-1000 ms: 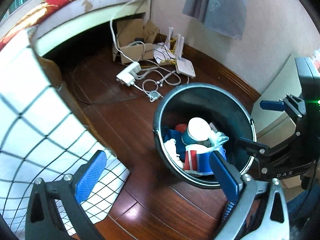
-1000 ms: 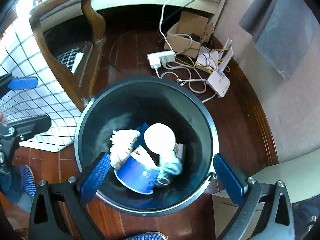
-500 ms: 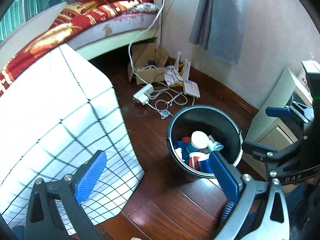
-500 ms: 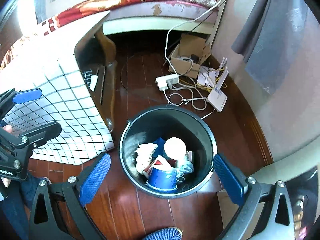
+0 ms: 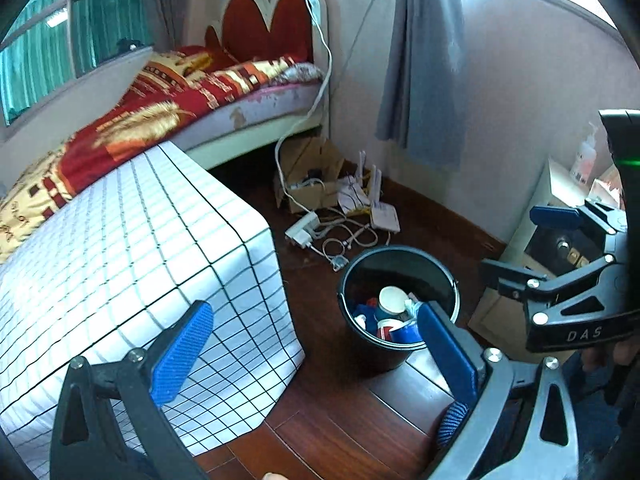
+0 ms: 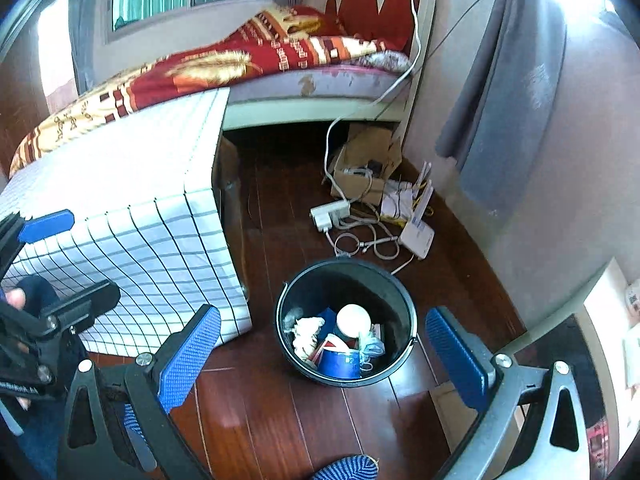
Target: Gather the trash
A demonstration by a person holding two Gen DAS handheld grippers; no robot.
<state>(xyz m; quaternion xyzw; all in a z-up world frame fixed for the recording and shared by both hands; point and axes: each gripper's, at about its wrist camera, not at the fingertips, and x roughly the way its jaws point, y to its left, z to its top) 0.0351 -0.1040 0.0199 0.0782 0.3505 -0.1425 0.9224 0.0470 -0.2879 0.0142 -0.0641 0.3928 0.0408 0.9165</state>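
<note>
A table draped in a white cloth with a black grid [image 5: 132,256] fills the near left of the room. Behind it, along the far wall, stands a bed [image 6: 280,80] with a red and gold patterned blanket [image 5: 160,100] and a red heart-shaped headboard [image 5: 264,28]. On the dark wooden floor [image 6: 288,208] at the far right, below the headboard, an open cardboard box [image 5: 308,172] sits beside a white power strip [image 6: 330,212], a tangle of white cables [image 6: 360,240] and a white router [image 6: 416,236] with upright antennas. A grey curtain [image 5: 424,64] hangs on the pink wall above them. A pale low cabinet [image 5: 560,200] stands at the right.
</note>
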